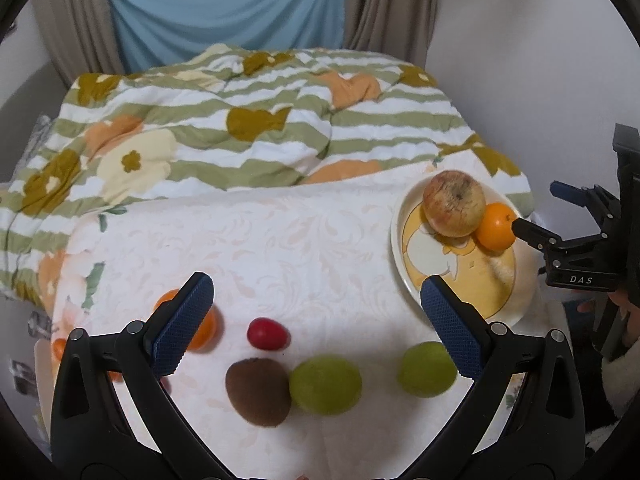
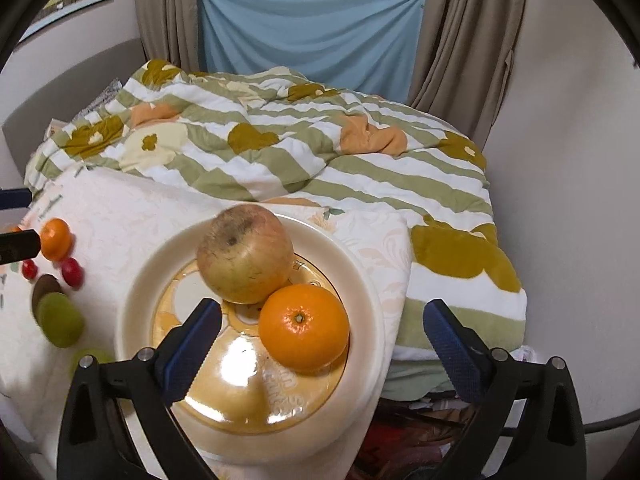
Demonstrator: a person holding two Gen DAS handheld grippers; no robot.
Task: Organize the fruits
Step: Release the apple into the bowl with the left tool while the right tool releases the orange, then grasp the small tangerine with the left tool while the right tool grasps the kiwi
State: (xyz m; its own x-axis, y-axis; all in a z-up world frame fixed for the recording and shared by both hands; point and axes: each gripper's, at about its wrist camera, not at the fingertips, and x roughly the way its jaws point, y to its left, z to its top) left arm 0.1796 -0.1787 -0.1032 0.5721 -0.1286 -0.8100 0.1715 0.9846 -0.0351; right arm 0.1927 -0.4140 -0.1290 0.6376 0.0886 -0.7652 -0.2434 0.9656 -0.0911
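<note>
1. Two fruits sit on the round cream plate with a yellow cartoon print [image 2: 370,320]: a large blotchy yellow-red apple [image 2: 245,255] and a glossy round orange [image 2: 303,329], touching each other, the apple on the far side.

2. Spread wide and holding nothing, the right hand-held gripper [image 2: 322,344] hovers over the plate's near half, its blue-padded fingers [image 2: 192,354] flanking the orange without touching it.

3. Seen from the left wrist camera, the same plate [image 1: 400,248] lies at the right edge of the pale floral-embossed cloth [image 1: 280,240], with the apple [image 1: 454,204] and orange [image 1: 496,226] on its far part and the right hand-held gripper [image 1: 550,212] just beside the orange.

4. Equally wide open and empty, the left hand-held gripper [image 1: 316,320] hangs above a loose scatter of fruit on the cloth.

5. Between its blue pads [image 1: 184,320] lie a small red cherry tomato [image 1: 267,334], a brown fuzzy kiwi [image 1: 258,392] and a round green fruit [image 1: 325,385], the kiwi and green fruit touching.

6. Partly hidden behind the left finger is a small orange mandarin [image 1: 208,326]; a second round green fruit [image 1: 426,368] sits by the right finger, near the plate.

7. Behind the cloth, a green-and-white striped floral quilt [image 1: 248,120] lies rumpled on the bed, with a blue sheet [image 1: 228,4] hanging between beige curtains [image 1: 384,0].
</note>
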